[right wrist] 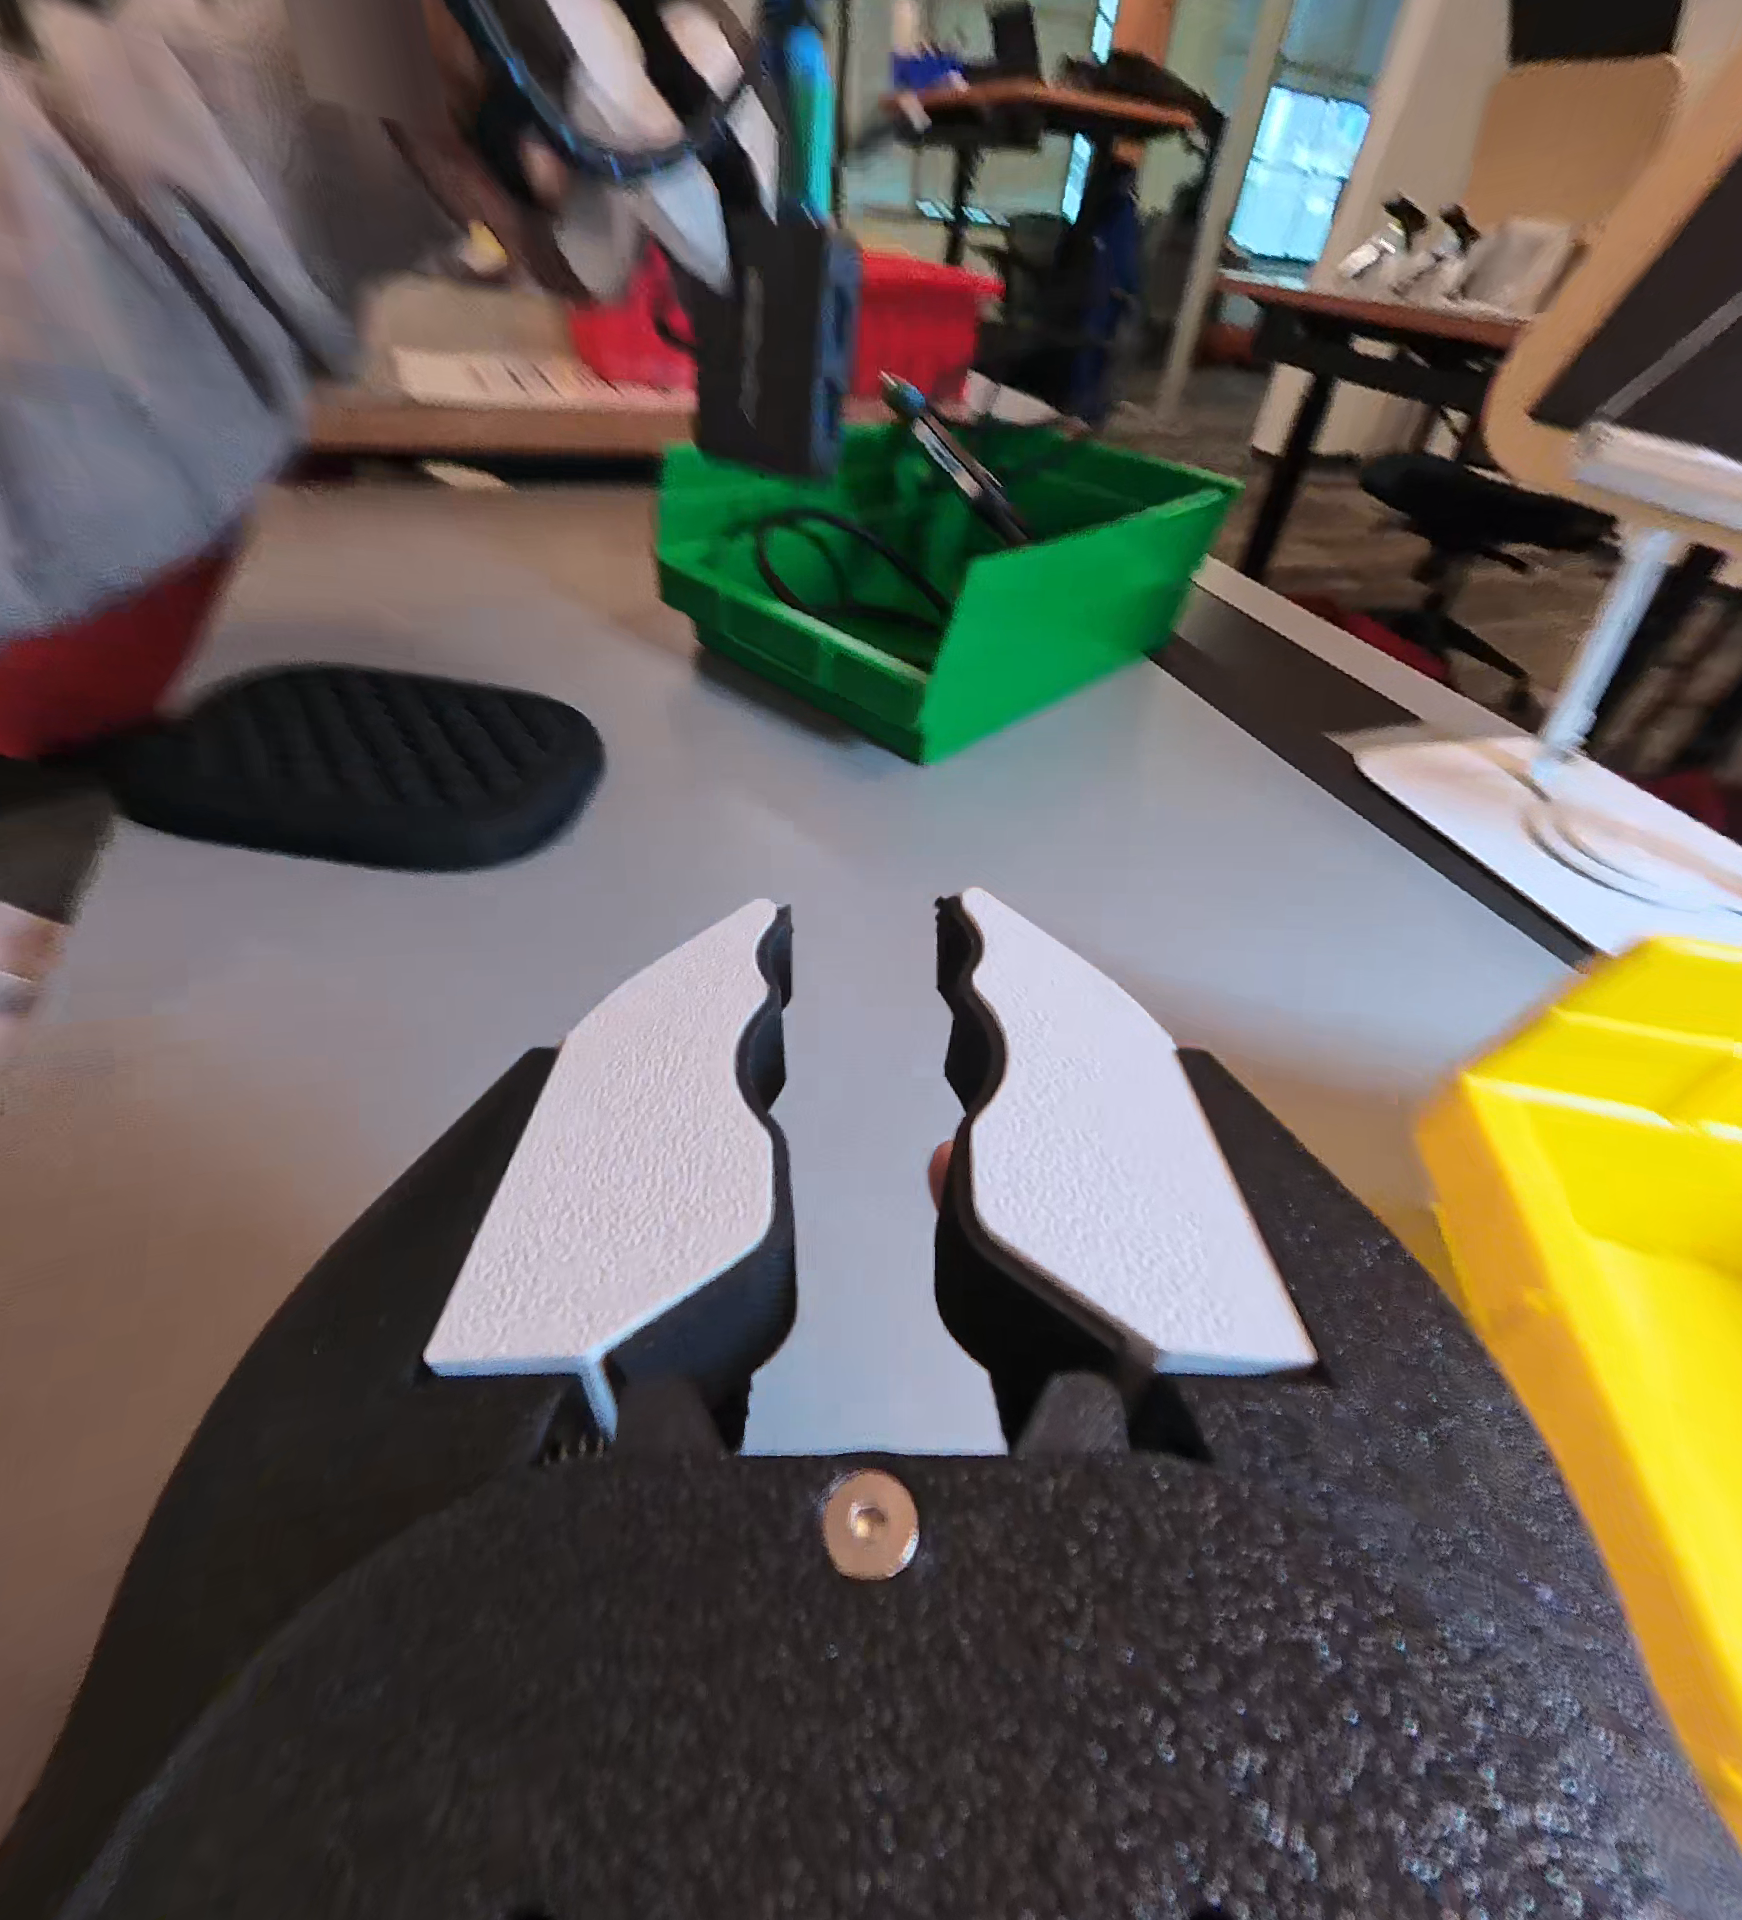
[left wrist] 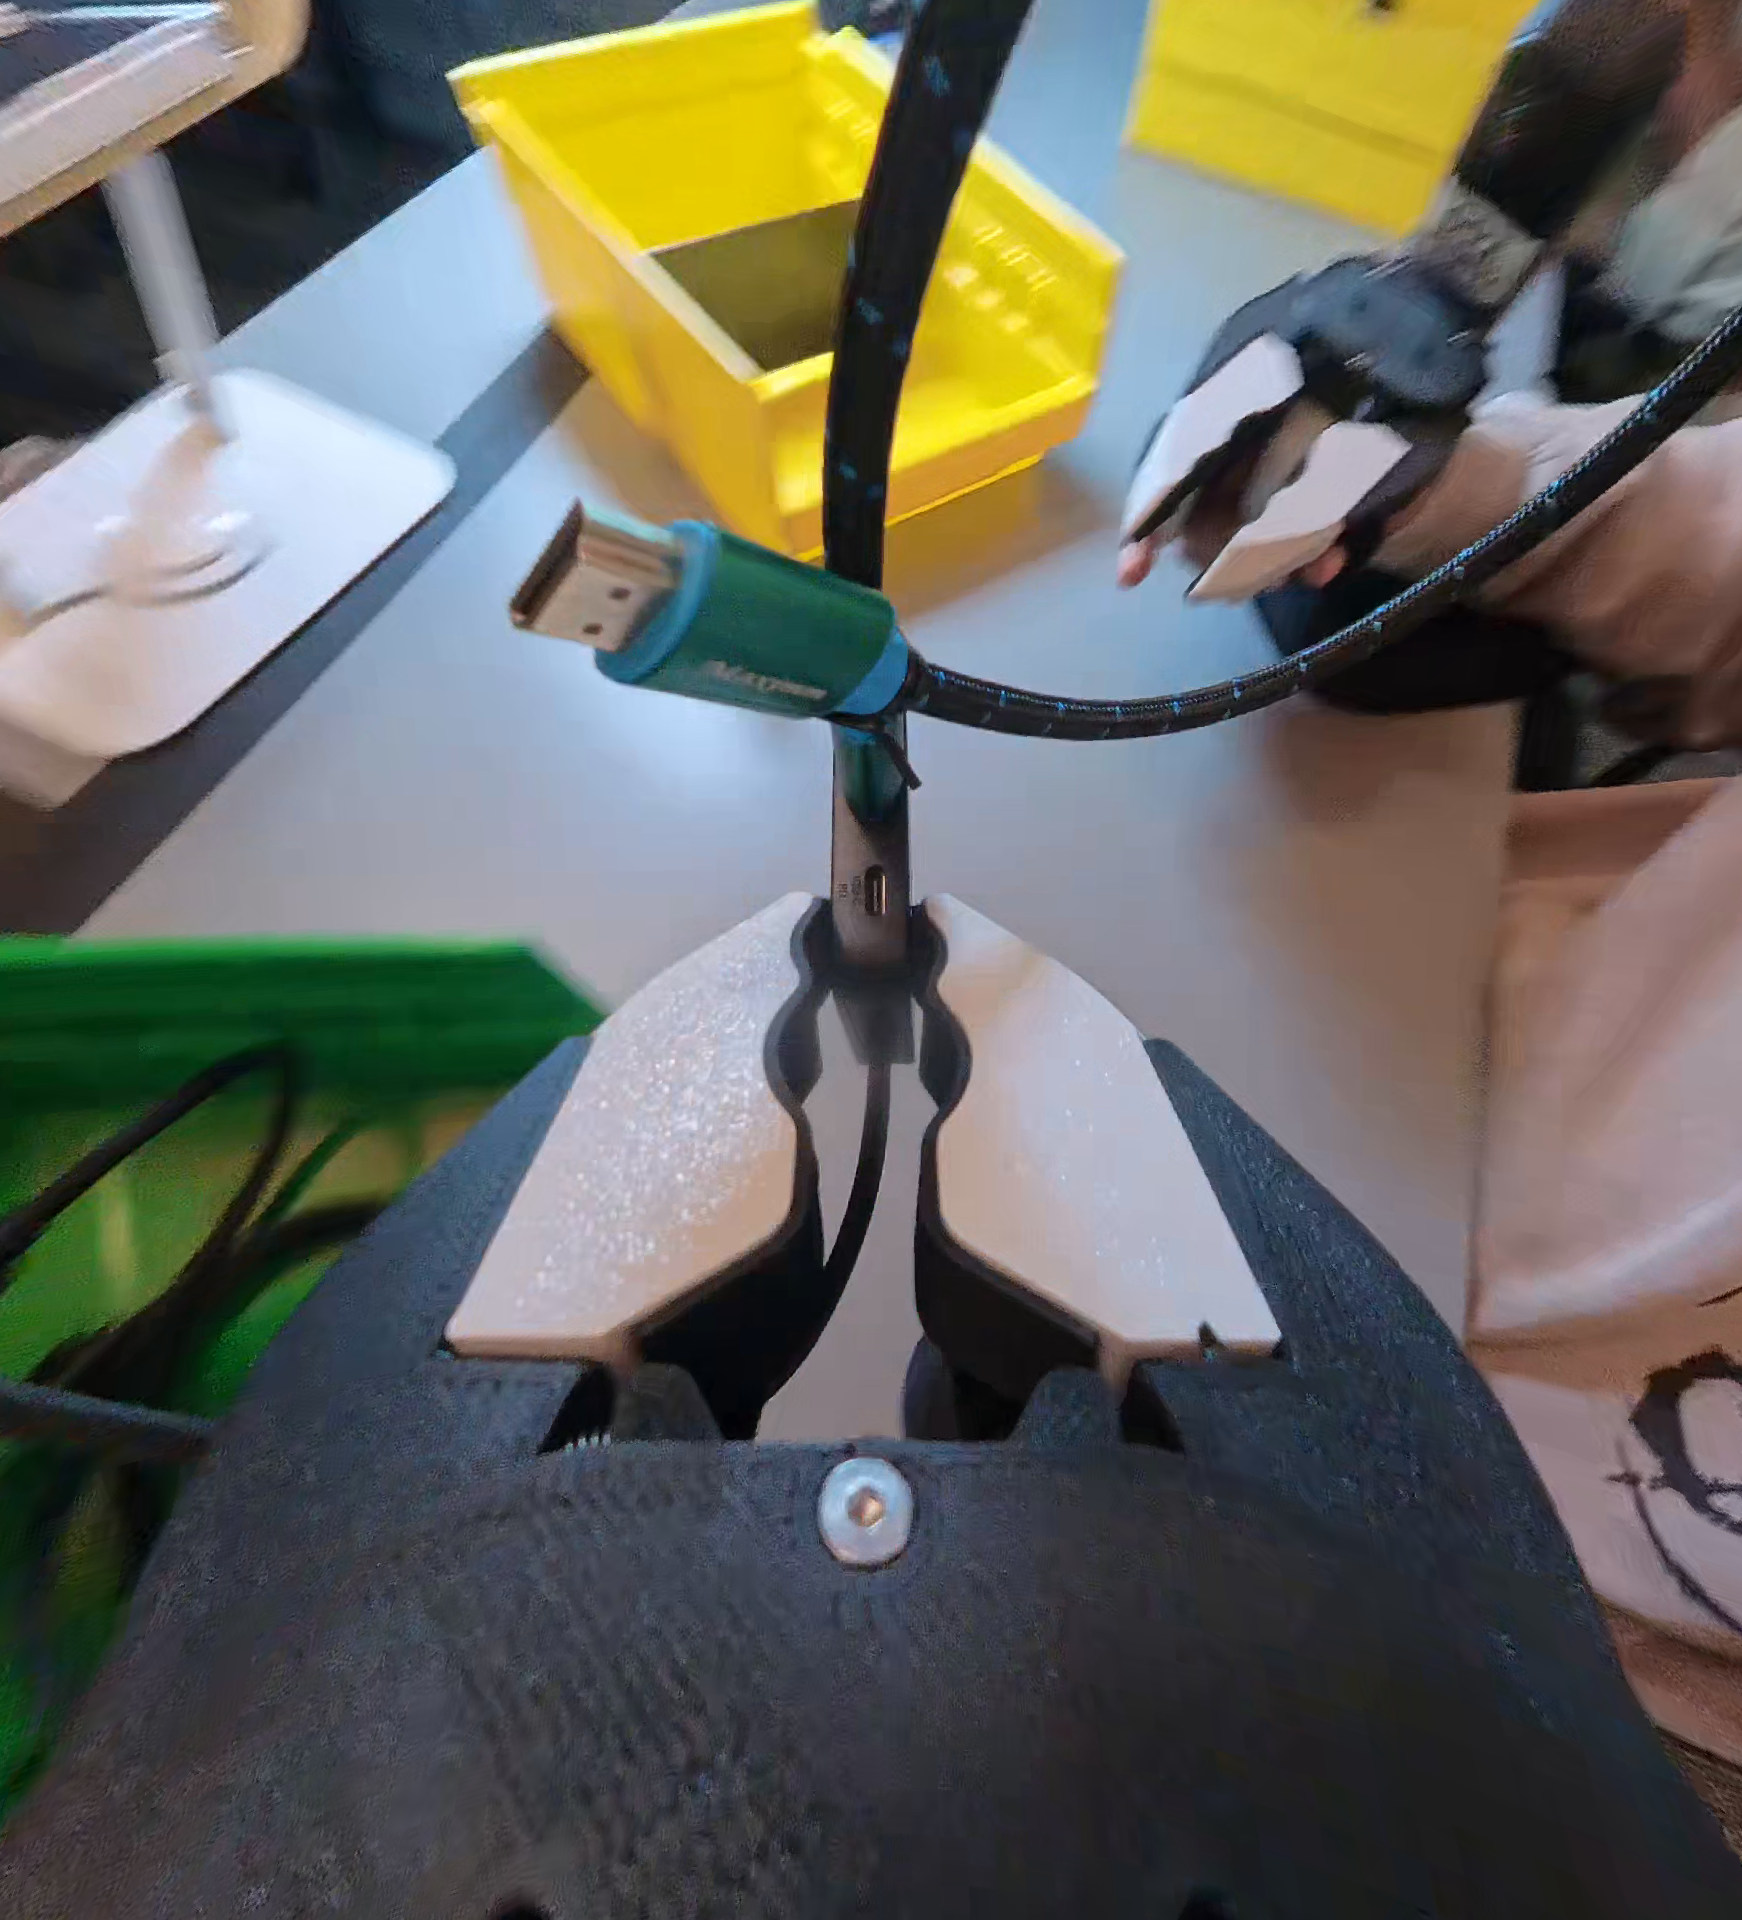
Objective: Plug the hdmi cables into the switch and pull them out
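- Counted in the left wrist view: one green bin (left wrist: 171, 1039) at the left edge, one white lamp base (left wrist: 171, 551) upper left, two yellow bins (near yellow bin (left wrist: 908, 416), far yellow bin (left wrist: 1314, 114) at the top right), two braided cables, one switch, two grippers.
- Left gripper (left wrist: 869, 920) clenched on the switch (left wrist: 872, 894), a thin dark slab seen edge-on, pinched between the jaw tips and standing upright out of them.
- Thin black lead (left wrist: 862, 1174) hanging from the switch's near end, running down through the gap between the jaws.
- First HDMI cable (left wrist: 882, 312), black braid with blue flecks, plugged into the far end of the switch and rising straight up past the near yellow bin.
- Second HDMI plug (left wrist: 711, 613), teal-green shell with bare metal tip, loose just above the switch, tip pointing up-left, apparently tied beside the plugged connector; its braided cable (left wrist: 1366, 634) curving off to the right.
- Right gripper (left wrist: 1251, 488) well off to the right of the switch, above the grey surface (left wrist: 431, 810), blurred.
- Counted in the right wrist view: one black textured pad (right wrist: 358, 764) at left, one green bin (right wrist: 1002, 644) at centre, one yellow bin (right wrist: 1625, 1195) at right.
- Right gripper (right wrist: 865, 925) released, jaws apart with only bare surface (right wrist: 1106, 831) between them.
- Switch (right wrist: 773, 353) far ahead, held above the green bin, well apart from these jaws.
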Available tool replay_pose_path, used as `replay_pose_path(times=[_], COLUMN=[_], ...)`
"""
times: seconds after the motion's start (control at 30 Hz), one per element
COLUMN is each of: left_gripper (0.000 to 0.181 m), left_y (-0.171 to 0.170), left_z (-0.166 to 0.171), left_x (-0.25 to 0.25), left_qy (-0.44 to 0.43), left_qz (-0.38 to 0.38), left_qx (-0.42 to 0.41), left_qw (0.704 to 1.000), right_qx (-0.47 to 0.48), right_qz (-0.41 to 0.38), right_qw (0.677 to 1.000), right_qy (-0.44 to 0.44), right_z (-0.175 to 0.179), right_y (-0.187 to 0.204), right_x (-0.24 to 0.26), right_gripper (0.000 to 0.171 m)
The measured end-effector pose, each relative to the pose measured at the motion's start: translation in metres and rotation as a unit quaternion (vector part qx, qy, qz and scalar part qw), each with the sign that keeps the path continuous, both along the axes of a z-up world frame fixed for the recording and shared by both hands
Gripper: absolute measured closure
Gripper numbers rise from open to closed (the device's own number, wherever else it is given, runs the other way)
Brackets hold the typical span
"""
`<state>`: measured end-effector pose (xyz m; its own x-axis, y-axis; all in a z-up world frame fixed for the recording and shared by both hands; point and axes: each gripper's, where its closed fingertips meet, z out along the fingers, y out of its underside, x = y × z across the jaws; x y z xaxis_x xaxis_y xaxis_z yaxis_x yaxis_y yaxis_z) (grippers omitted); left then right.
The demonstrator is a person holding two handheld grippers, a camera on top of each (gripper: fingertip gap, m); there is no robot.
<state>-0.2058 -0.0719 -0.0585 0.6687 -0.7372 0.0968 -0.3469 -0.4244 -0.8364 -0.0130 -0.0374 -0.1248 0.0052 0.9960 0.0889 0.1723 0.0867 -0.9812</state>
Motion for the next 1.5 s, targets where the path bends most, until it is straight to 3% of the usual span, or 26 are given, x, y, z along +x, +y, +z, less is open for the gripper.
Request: replay_pose_path(times=[0.2,0.3,0.5,0.6,0.7,0.8,0.87,0.93,1.0,1.13,1.17,1.23,1.33,1.43,1.5], left_gripper=[0.166,0.166,0.159,0.15,0.145,0.14,0.132,0.13,0.135,0.161,0.167,0.167,0.167,0.167,0.167], left_y=[-0.001,0.0,0.031,0.034,0.026,0.022,0.031,0.041,0.045,0.037,0.033,0.025,0.006,-0.006,-0.016], left_z=[-0.034,-0.05,-0.043,-0.033,-0.03,-0.043,-0.053,-0.058,-0.058,-0.045,-0.04,-0.034,-0.011,0.013,0.022], left_x=[0.117,0.157,0.161,0.148,0.153,0.173,0.177,0.172,0.169,0.162,0.16,0.158,0.154,0.14,0.134], left_qy=[-0.112,-0.13,-0.11,-0.022,0.072,0.16,0.253,0.353,0.4,0.397,0.385,0.3,0.105,-0.056,-0.143], left_qz=[-0.152,-0.201,-0.115,-0.054,-0.023,-0.018,-0.004,0.009,0.009,0.007,0.002,-0.009,-0.028,-0.044,-0.075], left_qx=[-0.045,-0.065,0.06,0.184,0.311,0.377,0.436,0.5,0.547,0.594,0.594,0.557,0.495,0.444,0.414], left_qw=[0.981,0.969,0.986,0.981,0.947,0.912,0.864,0.791,0.735,0.699,0.706,0.775,0.862,0.893,0.896], right_qx=[-0.037,-0.084,-0.256,-0.312,-0.379,-0.443,-0.465,-0.471,-0.471,-0.459,-0.461,-0.45,-0.357,-0.172,-0.028], right_qz=[0.048,0.055,0.035,0.01,-0.018,-0.043,-0.043,-0.034,-0.046,0.001,0.026,0.078,0.124,0.064,0.015], right_qw=[0.998,0.995,0.964,0.944,0.913,0.876,0.864,0.864,0.865,0.877,0.875,0.878,0.914,0.977,0.997], right_qy=[0.031,0.019,0.065,0.104,0.151,0.187,0.186,0.173,0.165,0.145,0.143,0.142,0.146,0.113,0.076], right_z=[0.014,0.004,0.013,0.02,0.026,0.027,0.025,0.026,0.025,0.032,0.035,0.045,0.063,0.061,0.053], right_y=[-0.032,-0.029,-0.001,0.015,0.03,0.038,0.031,0.018,0.013,0.002,-0.004,-0.018,-0.032,-0.024,-0.015], right_x=[-0.027,-0.025,-0.007,-0.001,0.003,0.0,-0.009,-0.019,-0.023,-0.022,-0.022,-0.021,-0.013,-0.007,-0.004], right_gripper=[0.123,0.149,0.157,0.157,0.157,0.157,0.157,0.157,0.157,0.147,0.141,0.131,0.141,0.139,0.138])
